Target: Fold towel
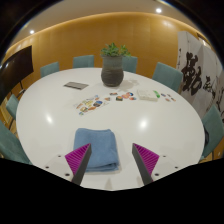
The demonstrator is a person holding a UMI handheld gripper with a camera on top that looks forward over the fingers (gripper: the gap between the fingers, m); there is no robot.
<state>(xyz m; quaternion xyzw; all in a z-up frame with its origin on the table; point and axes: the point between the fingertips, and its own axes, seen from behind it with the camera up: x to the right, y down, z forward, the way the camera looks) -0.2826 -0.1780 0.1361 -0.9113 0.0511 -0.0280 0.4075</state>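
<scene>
Your claw (113,160) is spread wide above the white desk (50,115). The blue towel (96,148) lies between its fingers, near edge hidden, long axis running away from you.

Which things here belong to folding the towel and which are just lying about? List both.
For the job:
- blue towel, folded, lying between the open fingers
- white table it lies on

Lying about:
- potted plant
- dark flat item
- small scattered items
- teal chairs
</scene>
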